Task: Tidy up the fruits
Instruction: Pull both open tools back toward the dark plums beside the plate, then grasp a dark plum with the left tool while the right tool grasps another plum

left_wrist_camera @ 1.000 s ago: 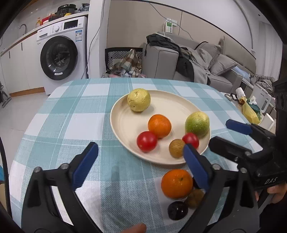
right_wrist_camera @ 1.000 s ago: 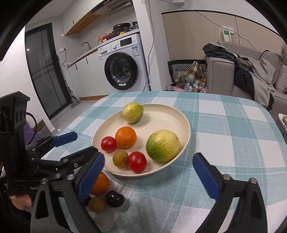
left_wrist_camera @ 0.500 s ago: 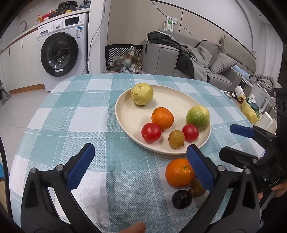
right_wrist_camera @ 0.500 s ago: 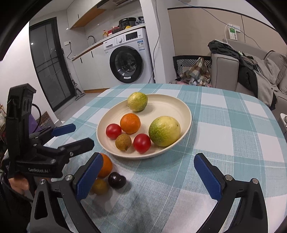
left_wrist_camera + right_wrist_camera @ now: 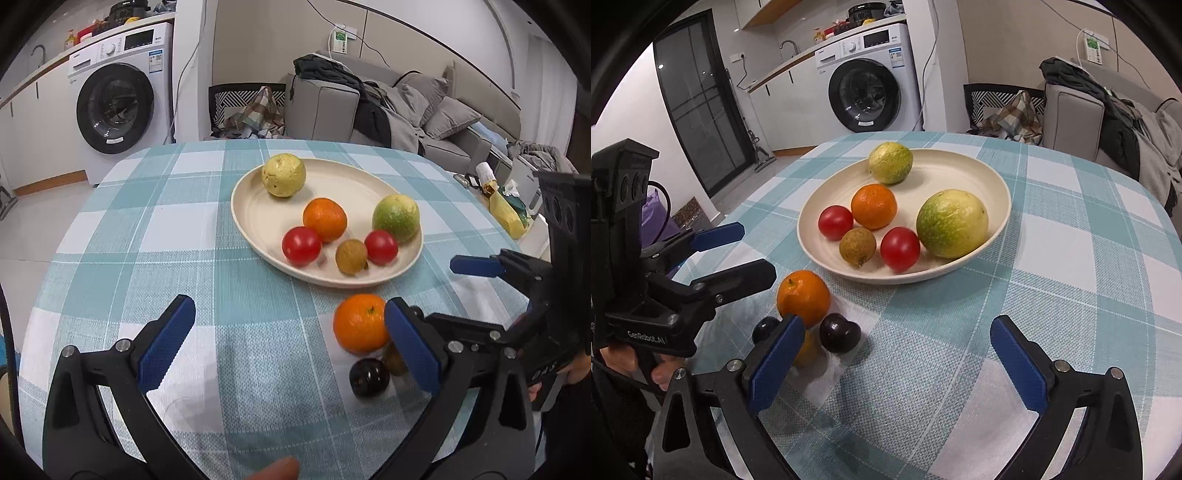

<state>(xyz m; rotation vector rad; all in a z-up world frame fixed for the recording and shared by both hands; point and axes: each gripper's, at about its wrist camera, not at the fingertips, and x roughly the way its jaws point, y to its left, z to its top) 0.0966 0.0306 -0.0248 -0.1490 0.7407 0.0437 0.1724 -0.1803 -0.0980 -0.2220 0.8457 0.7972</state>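
Note:
A cream plate (image 5: pixel 258 218) (image 5: pixel 997 177) on the checked tablecloth holds two yellow-green fruits, an orange (image 5: pixel 325 218), two red tomatoes and a small brown fruit. Just in front of the plate lie a loose orange (image 5: pixel 360 323) (image 5: pixel 803 297), a dark plum (image 5: pixel 369 376) (image 5: pixel 838 332), a second dark fruit (image 5: pixel 764 328) and a small brown fruit (image 5: pixel 393 360), half hidden by a finger. My left gripper (image 5: pixel 288 343) (image 5: pixel 738 253) is open and empty, left of the loose fruits. My right gripper (image 5: pixel 897 363) (image 5: pixel 469 293) is open and empty on their right.
The round table's edge (image 5: pixel 122 158) curves close behind and beside the plate. Beyond it stand a washing machine (image 5: pixel 118 99), a chair with plaid cloth (image 5: pixel 251 110) and a grey sofa piled with clothes (image 5: pixel 351 99). A yellow bag (image 5: pixel 506 210) sits off the table's right side.
Both grippers have drawn back from the plate toward the near table edge, still open. The fruits have not moved.

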